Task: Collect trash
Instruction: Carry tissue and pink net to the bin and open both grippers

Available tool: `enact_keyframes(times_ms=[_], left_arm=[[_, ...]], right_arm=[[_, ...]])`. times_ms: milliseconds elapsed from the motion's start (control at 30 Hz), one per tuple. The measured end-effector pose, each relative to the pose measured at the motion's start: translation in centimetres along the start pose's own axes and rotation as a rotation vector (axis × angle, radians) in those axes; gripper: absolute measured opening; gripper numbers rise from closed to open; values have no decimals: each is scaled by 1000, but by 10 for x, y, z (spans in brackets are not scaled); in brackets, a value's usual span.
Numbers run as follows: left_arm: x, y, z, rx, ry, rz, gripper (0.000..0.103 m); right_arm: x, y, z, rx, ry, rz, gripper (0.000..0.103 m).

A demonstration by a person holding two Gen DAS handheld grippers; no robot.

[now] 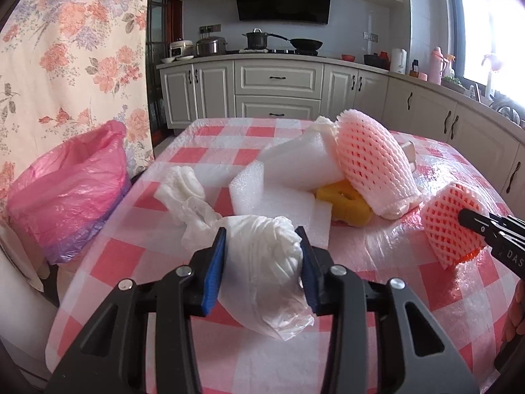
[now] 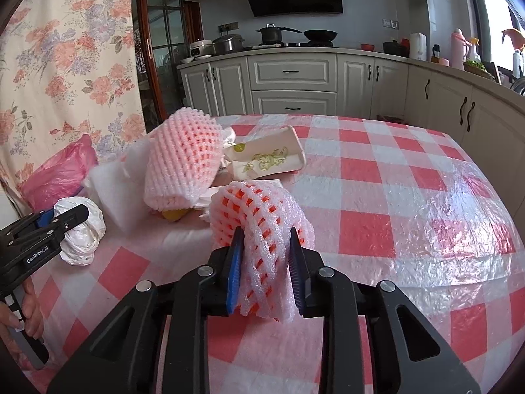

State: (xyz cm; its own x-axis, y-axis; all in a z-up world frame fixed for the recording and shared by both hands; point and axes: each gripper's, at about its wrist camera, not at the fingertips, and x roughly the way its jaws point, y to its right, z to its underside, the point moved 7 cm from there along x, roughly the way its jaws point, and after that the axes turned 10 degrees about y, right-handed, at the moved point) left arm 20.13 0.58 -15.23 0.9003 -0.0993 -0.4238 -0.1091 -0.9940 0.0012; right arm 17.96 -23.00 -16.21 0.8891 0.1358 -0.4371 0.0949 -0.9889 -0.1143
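My left gripper (image 1: 264,239) is shut on a crumpled white plastic bag (image 1: 262,262), low over the checked table; the bag also shows in the right wrist view (image 2: 82,226). My right gripper (image 2: 266,243) is shut on a small pink foam fruit net (image 2: 262,216), seen at the right in the left wrist view (image 1: 449,220). A larger pink foam net (image 1: 374,164) lies on white foam sheets (image 1: 285,177) over a yellow sponge (image 1: 347,202). A bin lined with a pink bag (image 1: 72,190) stands left of the table.
A white crumpled tissue (image 1: 182,185) lies left of the foam. A white tray with gold print (image 2: 269,159) lies behind the large net. Clear bubble wrap (image 2: 459,223) covers the table's right part. Kitchen cabinets (image 1: 279,82) stand beyond; a floral curtain (image 1: 72,49) hangs left.
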Motion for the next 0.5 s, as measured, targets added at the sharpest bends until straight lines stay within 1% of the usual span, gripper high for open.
enact_keyframes(times_ms=[267, 500], left_arm=[[-27, -23, -8, -15, 49, -42, 40], [-52, -49, -13, -12, 84, -88, 40]], right_arm=[[-14, -57, -8, -66, 28, -107, 27], [-18, -100, -13, -110, 33, -178, 27]])
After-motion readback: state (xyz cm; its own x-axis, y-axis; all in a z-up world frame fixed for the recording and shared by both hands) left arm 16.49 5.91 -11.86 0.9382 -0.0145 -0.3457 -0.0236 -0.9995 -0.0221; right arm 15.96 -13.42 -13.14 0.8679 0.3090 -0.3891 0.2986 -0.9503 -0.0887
